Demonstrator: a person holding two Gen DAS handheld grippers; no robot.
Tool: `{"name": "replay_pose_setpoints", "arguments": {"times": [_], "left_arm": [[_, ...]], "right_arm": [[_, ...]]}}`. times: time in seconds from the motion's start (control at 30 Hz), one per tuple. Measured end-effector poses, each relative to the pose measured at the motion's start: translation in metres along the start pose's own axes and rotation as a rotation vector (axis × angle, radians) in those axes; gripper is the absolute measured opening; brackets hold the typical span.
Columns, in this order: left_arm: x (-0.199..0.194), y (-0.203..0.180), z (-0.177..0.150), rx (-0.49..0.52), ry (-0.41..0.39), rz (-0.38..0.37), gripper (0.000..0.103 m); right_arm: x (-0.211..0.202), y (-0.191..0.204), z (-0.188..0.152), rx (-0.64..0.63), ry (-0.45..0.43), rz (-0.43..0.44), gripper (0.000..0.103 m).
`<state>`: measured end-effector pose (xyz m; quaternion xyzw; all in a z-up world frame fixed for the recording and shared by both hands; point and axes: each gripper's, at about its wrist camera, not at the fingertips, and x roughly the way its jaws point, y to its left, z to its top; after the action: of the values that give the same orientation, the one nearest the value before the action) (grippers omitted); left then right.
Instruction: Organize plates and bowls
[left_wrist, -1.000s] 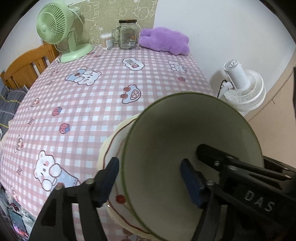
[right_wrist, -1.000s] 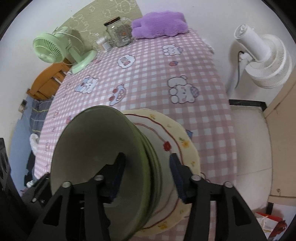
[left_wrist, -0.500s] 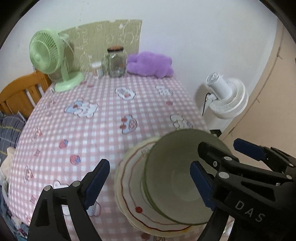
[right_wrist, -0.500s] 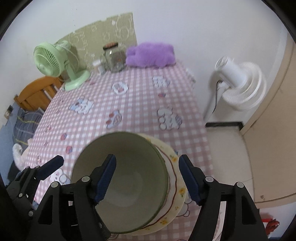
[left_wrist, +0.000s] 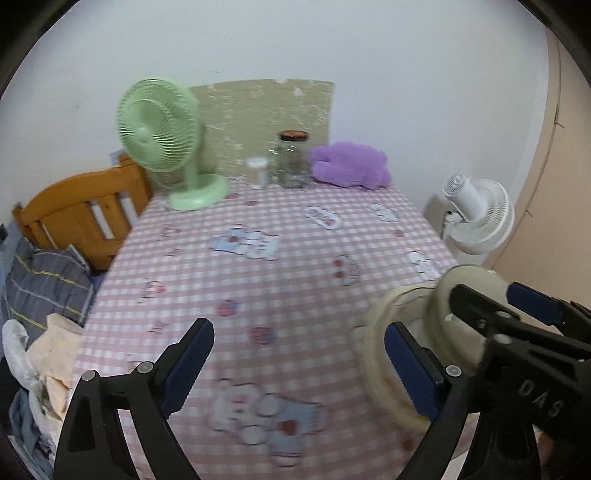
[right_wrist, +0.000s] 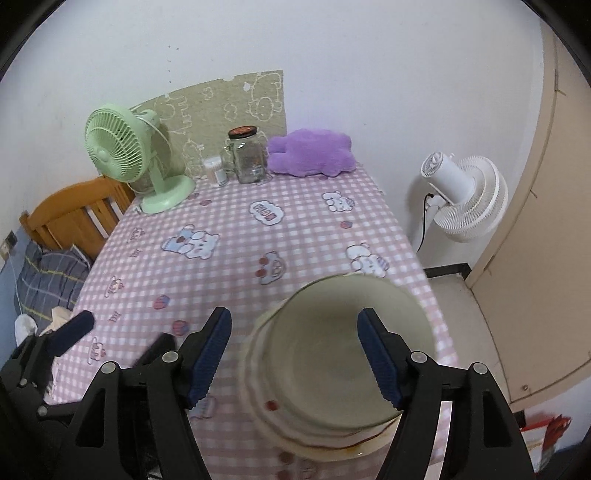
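Above the bowl (right_wrist: 347, 350), both grippers gape wide, holding nothing.

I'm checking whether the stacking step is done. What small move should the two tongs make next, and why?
Probably back both away. The green bowl sits in the plate near the table's front corner, and the left tongs and right tongs are open, gripping nothing.

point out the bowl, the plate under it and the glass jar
bowl (right_wrist: 343, 354), right wrist view, on its inside bottom
plate (right_wrist: 266, 417), right wrist view, on its left rim beside the bowl
glass jar (right_wrist: 249, 158), right wrist view, on its clear body below the lid
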<state>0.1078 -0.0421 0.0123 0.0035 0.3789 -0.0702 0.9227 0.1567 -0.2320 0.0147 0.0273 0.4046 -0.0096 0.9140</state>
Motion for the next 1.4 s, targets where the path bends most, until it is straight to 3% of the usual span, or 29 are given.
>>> {"name": "replay_pose_setpoints", "arguments": {"times": [0.13, 0.23, 0.4, 0.57, 0.73, 0.9, 1.4], "left_arm": [[-0.01, 0.024, -0.019, 0.022, -0.044, 0.051, 0.1], [-0.017, 0.038, -0.036, 0.004, -0.088, 0.079, 0.101], [-0.03, 0.054, -0.067, -0.068, -0.132, 0.097, 0.102], [-0.039, 0.065, -0.094, -0.103, -0.138, 0.172, 0.103], [-0.048, 0.07, -0.113, -0.131, -0.157, 0.158, 0.103], [-0.057, 0.064, -0.128, -0.093, -0.172, 0.14, 0.103], [-0.07, 0.055, -0.132, -0.077, -0.209, 0.123, 0.103]], "right_arm": [[-0.006, 0.023, -0.016, -0.017, -0.033, 0.004, 0.075], [-0.009, 0.034, -0.031, -0.038, -0.069, 0.006, 0.085], [-0.016, 0.044, -0.053, -0.056, -0.127, 0.022, 0.085], [-0.022, 0.046, -0.079, -0.061, -0.148, 0.035, 0.085], [-0.03, 0.043, -0.108, -0.071, -0.166, 0.022, 0.085], [-0.039, 0.041, -0.126, -0.043, -0.18, 0.037, 0.085], [-0.057, 0.038, -0.134, -0.038, -0.211, 0.028, 0.089]]}}
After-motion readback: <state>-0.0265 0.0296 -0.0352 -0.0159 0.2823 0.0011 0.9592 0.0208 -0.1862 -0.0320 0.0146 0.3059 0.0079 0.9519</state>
